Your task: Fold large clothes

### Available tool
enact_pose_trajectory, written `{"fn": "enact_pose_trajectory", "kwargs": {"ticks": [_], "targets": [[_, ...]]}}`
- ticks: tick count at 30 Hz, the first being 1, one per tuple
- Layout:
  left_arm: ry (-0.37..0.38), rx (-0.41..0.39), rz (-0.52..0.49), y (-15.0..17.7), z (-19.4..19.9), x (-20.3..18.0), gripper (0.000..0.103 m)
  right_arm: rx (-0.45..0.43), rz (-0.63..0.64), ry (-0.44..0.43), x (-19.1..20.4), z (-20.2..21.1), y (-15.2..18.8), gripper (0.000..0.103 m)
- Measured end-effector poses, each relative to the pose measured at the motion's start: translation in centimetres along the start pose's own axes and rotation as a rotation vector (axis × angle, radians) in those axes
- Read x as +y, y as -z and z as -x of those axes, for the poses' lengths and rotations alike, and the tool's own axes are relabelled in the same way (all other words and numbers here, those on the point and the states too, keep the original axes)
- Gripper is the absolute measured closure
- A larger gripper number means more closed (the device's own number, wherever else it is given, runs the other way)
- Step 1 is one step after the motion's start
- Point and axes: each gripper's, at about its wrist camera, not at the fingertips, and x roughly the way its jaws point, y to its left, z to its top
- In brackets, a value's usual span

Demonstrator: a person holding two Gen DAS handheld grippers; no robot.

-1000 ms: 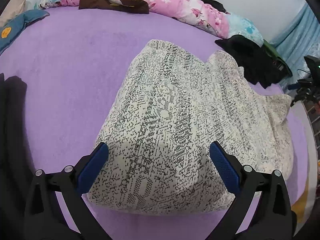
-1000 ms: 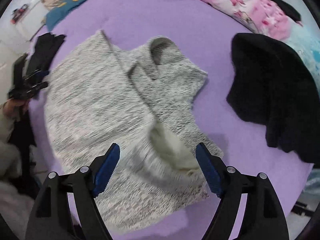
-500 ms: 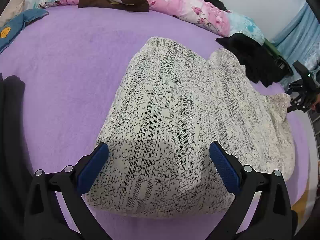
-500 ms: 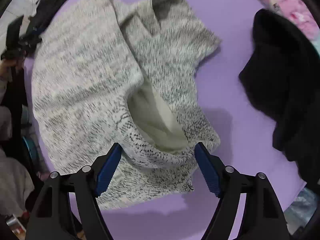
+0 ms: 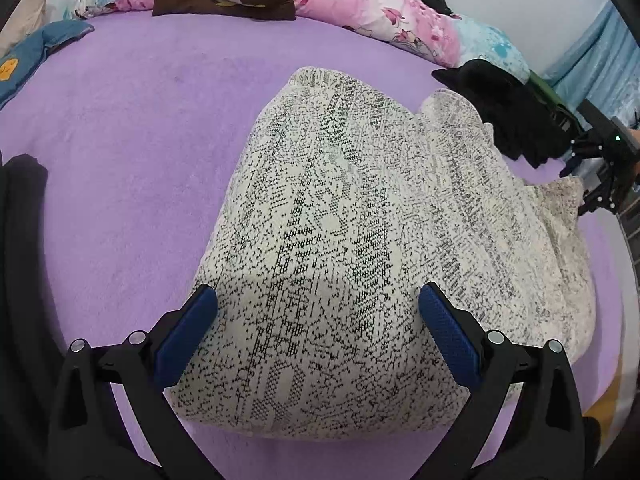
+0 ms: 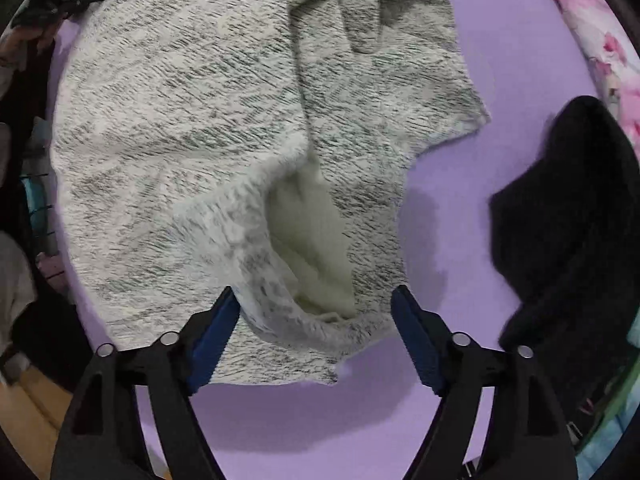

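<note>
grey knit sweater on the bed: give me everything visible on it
The sweater is a chunky marled knit, cream flecked with dark grey, with a plain cream lining showing inside an open cuff or hem. It lies partly folded on the purple bedspread, a sleeve laid across the body and a ribbed opening at the far end. Only the bedspread touches it. The right gripper hangs over the near edge, jaws opening, pads clear. The left gripper hovers open above it.

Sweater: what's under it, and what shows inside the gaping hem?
The sweater lies on the purple blanket. Inside the opening only cream lining shows. Whatever else is beneath it is covered.
</note>
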Motion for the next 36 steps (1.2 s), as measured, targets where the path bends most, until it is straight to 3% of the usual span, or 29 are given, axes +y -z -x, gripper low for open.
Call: {"fn": "enact_pose_trajectory", "kwargs": {"ticks": [4,6,9,11,14,17,19,20,23,28,36], "targets": [[0.003,0.000,0.000,0.0,-0.2,0.0,0.006,0.051,-0.070,-0.154,-2.1,-2.7,-0.1,0.026],[0.011,0.004,0.007,-0.1,-0.3,0.2,0.006,0.098,-0.101,-0.176,-2.8,-4.0,0.6,0.032],[0.016,0.007,0.010,-0.1,-0.4,0.2,0.006,0.081,-0.158,-0.198,-4.2,-3.7,2.1,0.047],[0.016,0.007,0.010,-0.1,-0.4,0.3,0.006,0.075,-0.163,-0.201,-4.7,-2.9,3.0,0.066],[0.016,0.005,0.010,-0.2,-0.3,0.3,0.006,0.082,-0.141,-0.141,-4.5,-1.7,4.2,0.071],[0.009,0.003,0.007,-0.1,-0.2,0.2,0.006,0.053,-0.153,-0.119,-4.3,-0.2,4.4,0.070],[0.008,-0.001,0.004,0.1,-0.1,0.1,0.006,0.064,-0.213,-0.099,-4.9,-0.6,5.2,0.065],[0.004,-0.004,-0.004,0.1,-0.1,0.1,0.006,0.067,-0.224,-0.096,-5.1,-0.8,5.3,0.057],[0.004,-0.002,-0.003,0.1,-0.1,0.1,0.006,0.061,-0.269,-0.079,-5.9,-2.4,6.0,0.055],[0.001,0.003,-0.005,0.1,-0.2,0.1,0.005,-0.043,-0.372,-0.085,-6.9,-3.2,8.4,0.052],[0.001,0.005,0.008,0.0,0.0,0.4,0.006,-0.190,-0.411,-0.085,-5.9,3.4,12.4,0.047]]}}
